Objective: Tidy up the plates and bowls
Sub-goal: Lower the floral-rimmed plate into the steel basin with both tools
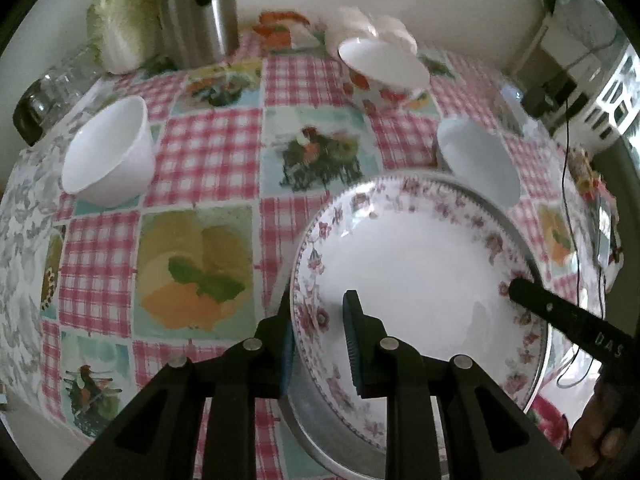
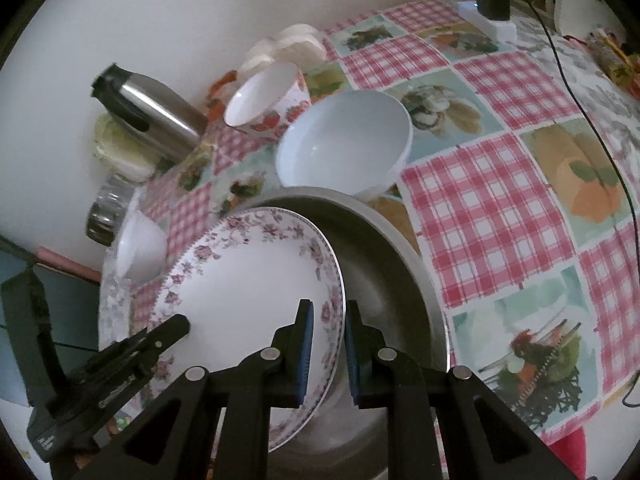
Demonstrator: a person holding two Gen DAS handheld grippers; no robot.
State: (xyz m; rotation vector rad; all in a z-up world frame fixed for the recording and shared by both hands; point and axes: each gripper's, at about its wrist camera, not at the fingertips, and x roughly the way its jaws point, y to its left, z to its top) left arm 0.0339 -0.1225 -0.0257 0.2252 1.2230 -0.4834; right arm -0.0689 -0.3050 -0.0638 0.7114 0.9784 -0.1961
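On the worktop (image 1: pixel 208 148), covered w/ a pink-check and food-print cloth, a floral plate (image 1: pixel 420 264) is held between both tongs above a metal pan (image 2: pixel 384 264). Left tongs (image 1: pixel 320 344) are clamped on the plate's near-left rim: one blue pad under the rim, the other on the white inside face. Right tongs (image 2: pixel 326 348) are clamped on the opposite rim, one pad each side of the flowered edge; in the left wrist view they come in as a black finger at lower right, tip touching the rim. Plate sits tilted in the right wrist view, its gripped edge raised over the pan's grey interior; whether the plate's lower edge touches the pan is hard to tell, prob. hidden by the tongs.

Other dishes: a white bowl (image 1: pixel 110 152) stands far left, near a glass jar (image 1: pixel 44 96). A strawberry-print bowl (image 1: pixel 384 68) sits at the back, tipped toward the camera. Another white bowl (image 2: pixel 344 144) is just beside the pan's far rim. Behind, against the wall: a steel flask (image 1: pixel 196 8) and a cabbage (image 1: pixel 120 28) next to it. A black cable (image 2: pixel 592 128) runs across the cloth's right side.
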